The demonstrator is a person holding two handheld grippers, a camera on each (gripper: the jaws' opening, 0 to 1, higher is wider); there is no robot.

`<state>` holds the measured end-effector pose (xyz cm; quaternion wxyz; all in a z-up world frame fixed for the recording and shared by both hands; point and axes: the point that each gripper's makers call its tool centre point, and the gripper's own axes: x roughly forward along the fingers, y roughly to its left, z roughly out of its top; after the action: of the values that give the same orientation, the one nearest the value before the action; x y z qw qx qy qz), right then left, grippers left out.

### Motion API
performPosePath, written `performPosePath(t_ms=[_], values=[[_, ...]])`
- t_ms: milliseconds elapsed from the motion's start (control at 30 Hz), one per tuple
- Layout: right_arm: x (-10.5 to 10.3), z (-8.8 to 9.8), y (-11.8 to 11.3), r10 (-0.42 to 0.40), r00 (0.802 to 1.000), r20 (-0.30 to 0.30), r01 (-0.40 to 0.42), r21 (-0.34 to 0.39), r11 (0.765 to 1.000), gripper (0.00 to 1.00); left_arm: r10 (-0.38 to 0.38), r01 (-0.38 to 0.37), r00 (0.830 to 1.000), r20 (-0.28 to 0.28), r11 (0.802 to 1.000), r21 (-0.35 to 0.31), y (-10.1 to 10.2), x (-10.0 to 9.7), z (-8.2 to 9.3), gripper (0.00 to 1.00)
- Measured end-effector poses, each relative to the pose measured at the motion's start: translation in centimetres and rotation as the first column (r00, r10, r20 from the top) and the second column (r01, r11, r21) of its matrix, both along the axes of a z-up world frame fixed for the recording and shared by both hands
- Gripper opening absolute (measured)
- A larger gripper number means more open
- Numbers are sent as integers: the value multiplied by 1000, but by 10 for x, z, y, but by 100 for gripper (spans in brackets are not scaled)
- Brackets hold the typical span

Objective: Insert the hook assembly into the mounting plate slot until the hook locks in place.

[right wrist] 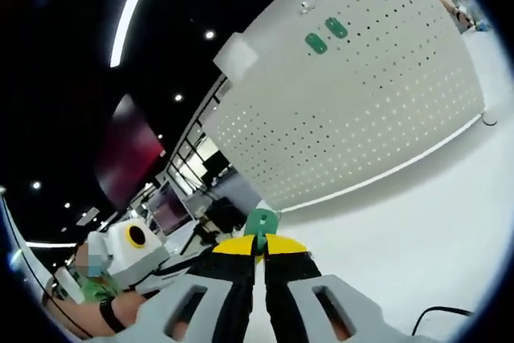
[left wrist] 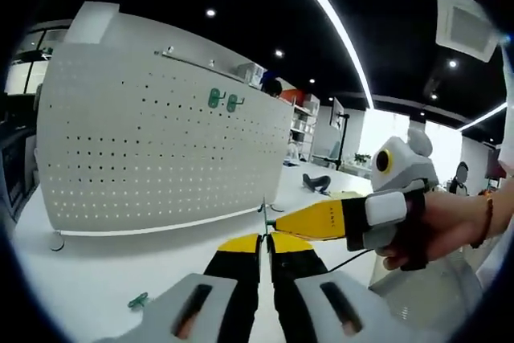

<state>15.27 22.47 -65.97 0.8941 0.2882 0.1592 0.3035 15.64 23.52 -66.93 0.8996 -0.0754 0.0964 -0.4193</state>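
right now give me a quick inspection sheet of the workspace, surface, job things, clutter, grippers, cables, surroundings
surface: white table, mostly bare in front of the board.
job's things: white pegboard stands upright on the table with two green hooks already mounted near its top; another green hook is pinched in the right gripper; a small green hook piece lies loose on the table.
clutter: a dark object on the table behind the board, too small to identify.
grippers: left gripper jaws together, whether they hold something thin cannot be told; right gripper shut on the hook.
cables: a black cable on the table.
surroundings: dark ceiling with strip lights, shelving behind.
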Motion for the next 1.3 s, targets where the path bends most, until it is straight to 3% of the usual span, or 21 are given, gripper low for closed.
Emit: performPosePath(t_ms=[333, 433, 500, 833, 1300], values=[[7, 16, 2, -48, 995, 85, 54, -71, 996, 1, 1, -1, 1000, 7, 1000, 8, 7, 5, 7, 9], [13, 21, -2, -52, 989, 140, 72, -141, 987, 1, 8, -8, 1000, 9, 1000, 11, 14, 5, 6, 12], [15, 26, -1, -56, 987, 150, 78, -144, 986, 1, 4, -4, 1000, 0, 1000, 13, 17, 4, 6, 13], [43, 49, -11, -104, 958, 266, 180, -278, 944, 2, 23, -23, 1000, 18, 1000, 16, 42, 0, 12, 20], [78, 78, -21, -146, 927, 346, 269, -343, 900, 1, 26, -27, 999, 28, 999, 42, 68, -2, 8, 27]])
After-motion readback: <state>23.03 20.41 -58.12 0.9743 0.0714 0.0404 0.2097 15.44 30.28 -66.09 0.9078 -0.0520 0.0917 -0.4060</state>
